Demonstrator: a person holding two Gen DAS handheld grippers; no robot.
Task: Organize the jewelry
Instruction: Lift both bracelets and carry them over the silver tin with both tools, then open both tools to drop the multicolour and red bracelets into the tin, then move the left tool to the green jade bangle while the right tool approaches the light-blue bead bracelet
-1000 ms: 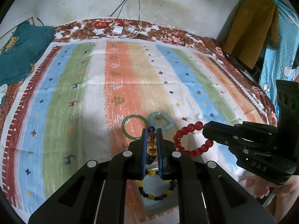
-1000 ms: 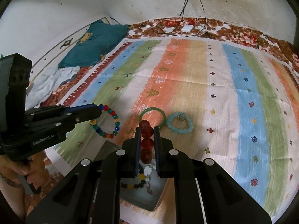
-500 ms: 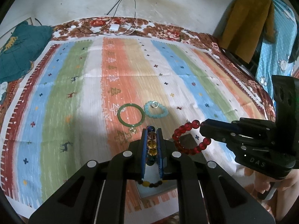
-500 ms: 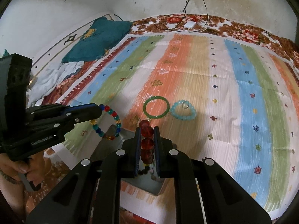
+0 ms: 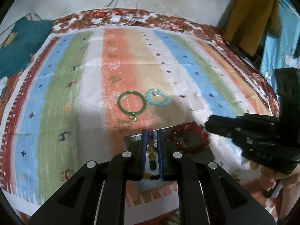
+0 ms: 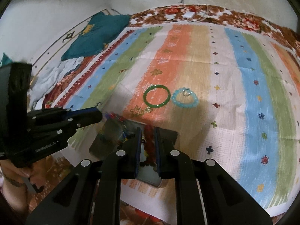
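Observation:
My left gripper (image 5: 151, 131) has its jaws slightly parted; a blurred multicolour bead bracelet (image 5: 151, 151) hangs between them over a grey tray (image 5: 204, 153). My right gripper (image 6: 147, 129) also stands slightly parted around a blurred red bead bracelet (image 6: 149, 136), which shows in the left wrist view (image 5: 187, 136) over the tray (image 6: 168, 133). Whether either bracelet is still gripped is unclear. A green bangle (image 5: 131, 103) and a light blue bead bracelet (image 5: 158, 99) lie on the striped cloth beyond the tray; both also show in the right wrist view, bangle (image 6: 157, 96) and blue bracelet (image 6: 185, 99).
The striped cloth (image 5: 75, 93) covers a bed with a floral border. A teal pillow (image 5: 20, 43) lies at the far left. A white charger and cables (image 5: 115, 18) sit at the far edge. Clothes (image 5: 249, 18) hang at the right.
Both grippers have dropped toward the grey tray. Their jaws have widened a little, and both bracelets now blur low over the tray.

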